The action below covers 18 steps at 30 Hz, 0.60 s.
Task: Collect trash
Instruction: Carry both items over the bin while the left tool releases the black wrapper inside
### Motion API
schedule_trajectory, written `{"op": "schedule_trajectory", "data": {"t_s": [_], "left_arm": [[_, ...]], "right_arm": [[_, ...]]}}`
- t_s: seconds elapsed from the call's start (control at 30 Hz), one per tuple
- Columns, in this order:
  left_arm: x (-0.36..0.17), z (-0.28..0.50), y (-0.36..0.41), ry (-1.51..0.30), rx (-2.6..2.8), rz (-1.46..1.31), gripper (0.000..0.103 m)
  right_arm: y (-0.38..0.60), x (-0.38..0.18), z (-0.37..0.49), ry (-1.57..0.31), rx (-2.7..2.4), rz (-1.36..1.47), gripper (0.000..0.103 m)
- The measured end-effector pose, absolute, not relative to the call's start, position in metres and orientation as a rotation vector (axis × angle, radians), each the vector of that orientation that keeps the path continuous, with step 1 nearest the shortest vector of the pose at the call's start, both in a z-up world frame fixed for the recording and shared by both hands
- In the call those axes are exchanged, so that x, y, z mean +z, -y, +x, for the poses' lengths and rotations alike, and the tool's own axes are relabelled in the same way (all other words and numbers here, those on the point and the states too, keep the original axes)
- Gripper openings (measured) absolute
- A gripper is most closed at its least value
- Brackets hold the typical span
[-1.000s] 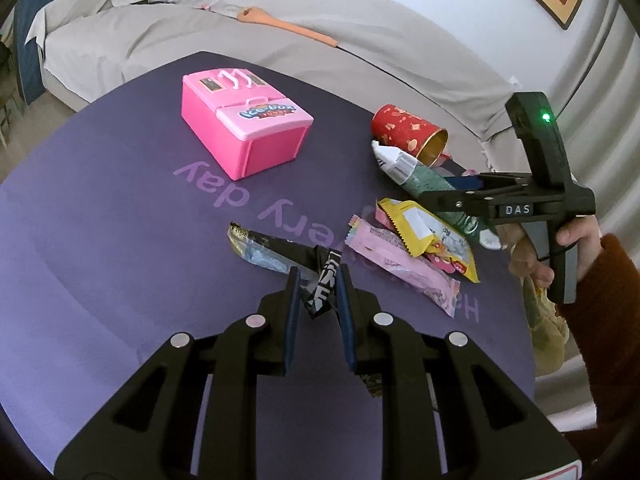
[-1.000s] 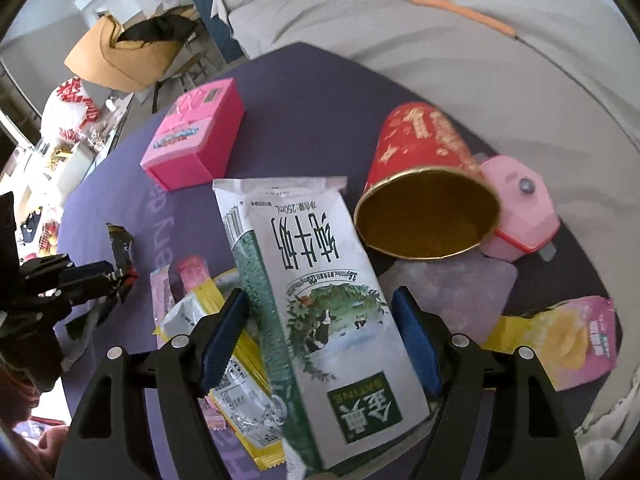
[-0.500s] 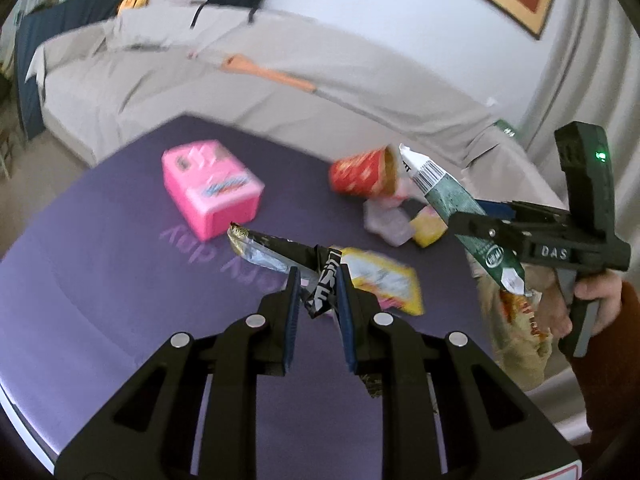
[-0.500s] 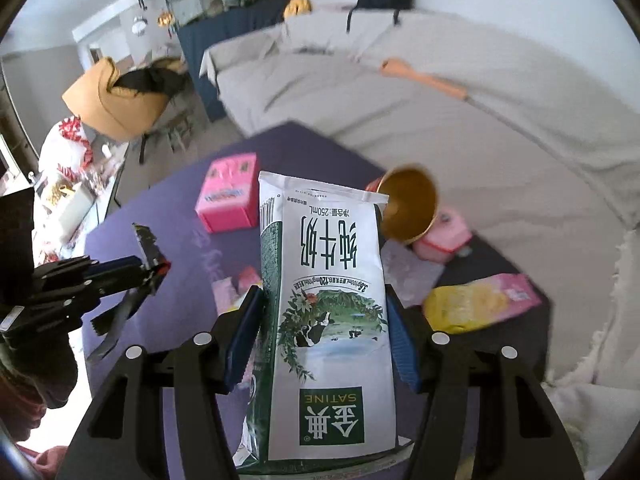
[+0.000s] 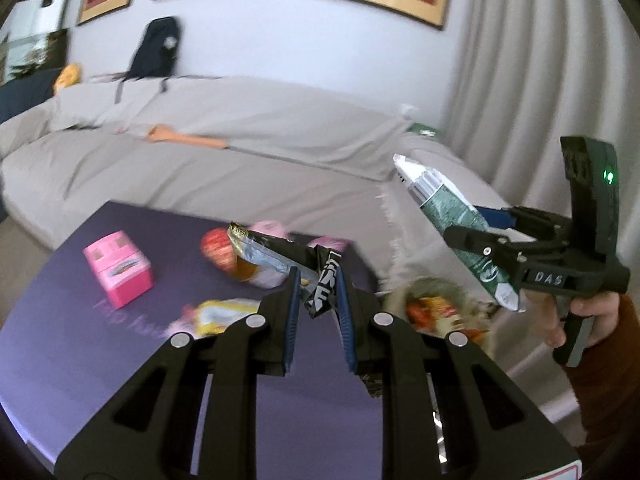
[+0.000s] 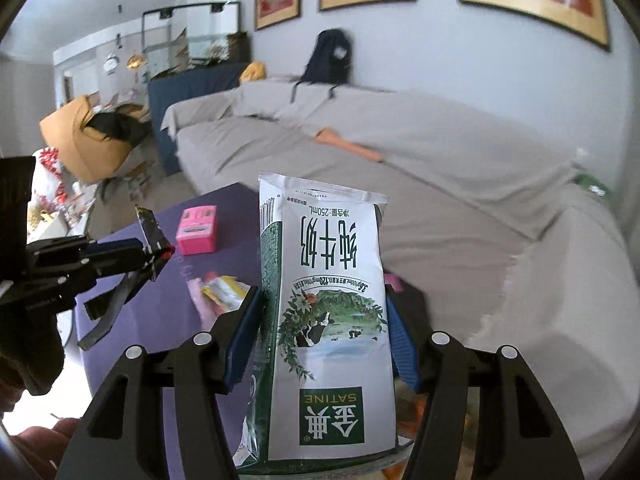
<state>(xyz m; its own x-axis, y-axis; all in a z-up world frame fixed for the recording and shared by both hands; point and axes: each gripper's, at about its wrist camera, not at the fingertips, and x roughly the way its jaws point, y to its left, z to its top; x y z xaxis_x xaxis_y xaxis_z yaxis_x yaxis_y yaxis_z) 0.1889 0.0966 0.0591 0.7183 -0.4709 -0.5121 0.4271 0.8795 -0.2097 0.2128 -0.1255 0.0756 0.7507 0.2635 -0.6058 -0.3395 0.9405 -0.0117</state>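
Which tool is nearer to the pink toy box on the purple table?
Left. The left tool, shut on a dark wrapper, hangs over the table beside the pink toy box. The right tool, gripping the milk carton, is off the table's far side.

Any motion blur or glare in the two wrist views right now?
Left wrist: table clutter smeared, pink toy box soft, left gripper sharp. Right wrist: milk carton print crisp, sofa slightly soft, no strong glare; both fisheye-bent.

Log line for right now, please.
left gripper: shut on black wrapper | right gripper: shut on milk carton | both clear of table
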Motion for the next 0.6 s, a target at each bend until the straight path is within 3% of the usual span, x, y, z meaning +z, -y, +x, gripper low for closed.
{"op": "schedule_trajectory", "data": {"t_s": [0.3, 0.6], "left_arm": [[0.042, 0.193, 0.008, -0.654, -0.702, -0.087, 0.016], [-0.019, 0.219, 0.115, -0.799, -0.823, -0.014, 0.016]], "right_arm": [[0.231, 0.062, 0.158, -0.607, 0.133, -0.079, 0.056], [0.303, 0.035, 0.137, -0.585, -0.003, -0.017, 0.056]]}}
